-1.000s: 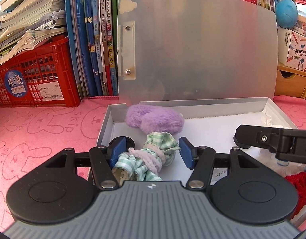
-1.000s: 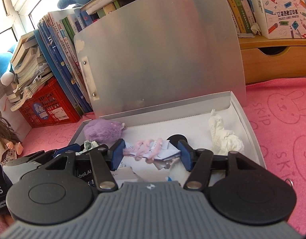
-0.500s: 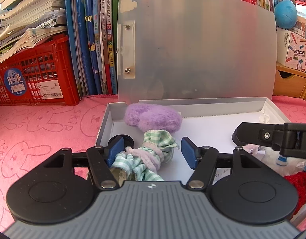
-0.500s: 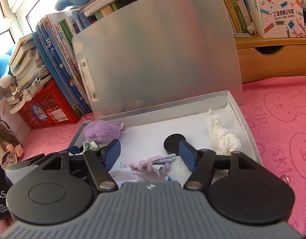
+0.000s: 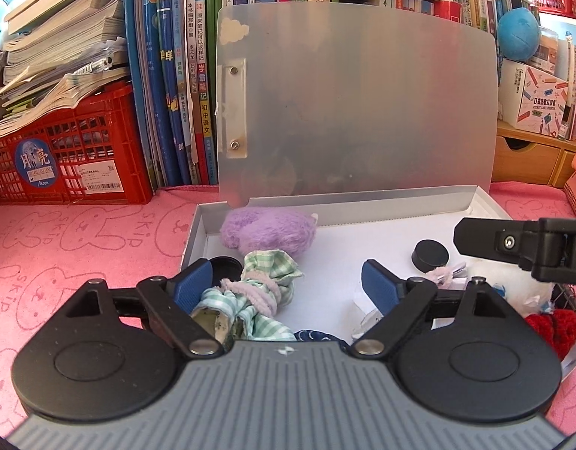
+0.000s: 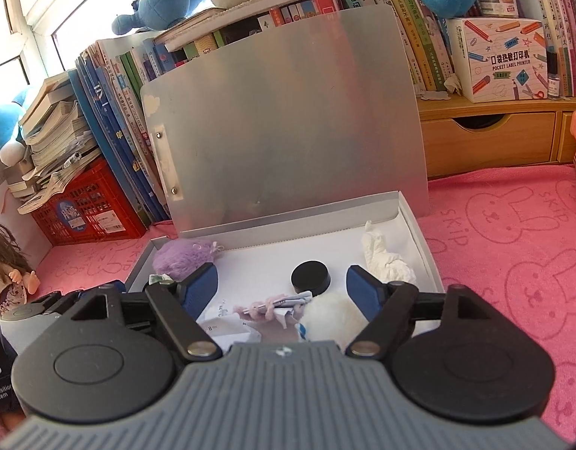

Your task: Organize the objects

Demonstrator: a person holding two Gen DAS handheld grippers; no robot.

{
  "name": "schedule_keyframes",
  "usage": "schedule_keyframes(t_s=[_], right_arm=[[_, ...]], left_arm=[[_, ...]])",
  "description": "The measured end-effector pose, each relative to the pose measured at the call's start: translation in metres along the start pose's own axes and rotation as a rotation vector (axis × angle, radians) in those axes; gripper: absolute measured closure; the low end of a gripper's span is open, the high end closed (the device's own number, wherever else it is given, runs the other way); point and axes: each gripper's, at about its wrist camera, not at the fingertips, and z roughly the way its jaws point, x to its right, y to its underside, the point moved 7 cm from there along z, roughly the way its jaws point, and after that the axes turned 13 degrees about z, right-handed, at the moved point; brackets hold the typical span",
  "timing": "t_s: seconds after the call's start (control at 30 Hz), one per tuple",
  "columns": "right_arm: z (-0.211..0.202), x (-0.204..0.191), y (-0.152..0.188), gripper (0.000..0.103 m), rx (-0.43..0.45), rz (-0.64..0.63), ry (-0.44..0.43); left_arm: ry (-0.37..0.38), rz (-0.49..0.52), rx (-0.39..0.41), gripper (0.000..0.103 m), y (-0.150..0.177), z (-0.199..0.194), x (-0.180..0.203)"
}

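Observation:
An open grey box lies on the pink cloth, its lid standing upright behind it. My left gripper hangs over the box's left end with its jaws opening. A green checked cloth bundle with a fuzzy pink band lies between them, close to the left pad and clear of the right one. My right gripper is over the box's middle, jaws also opening. A pink fuzzy clip lies loose on papers below it, beside a white fluffy thing.
In the box are a purple plush, a black round cap and a crumpled tissue. A red crate and upright books stand behind on the left. A wooden drawer unit is at the back right.
Both grippers' jaws have spread wider and both have drawn back and up a little. The cloth bundle and the pink clip have each been let go and lie in the box.

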Motion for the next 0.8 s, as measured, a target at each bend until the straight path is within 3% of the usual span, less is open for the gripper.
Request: schedule_keyframes(t_s=[0.33, 0.5, 0.8], right_arm=[[-0.021, 0.001, 0.002, 0.01, 0.036, -0.03, 0.029], [-0.028, 0.005, 0.002, 0.0, 0.049, -0.023, 0.044], [-0.032, 0.01, 0.004, 0.0, 0.065, -0.047, 0.086]], left_arm=[[0.031, -0.007, 0.034, 0.003, -0.005, -0.024, 0.007], [0.035, -0.013, 0.036, 0.003, -0.005, -0.031, 0.01], [0.032, -0.006, 0.035, 0.002, 0.001, -0.035, 0.011]])
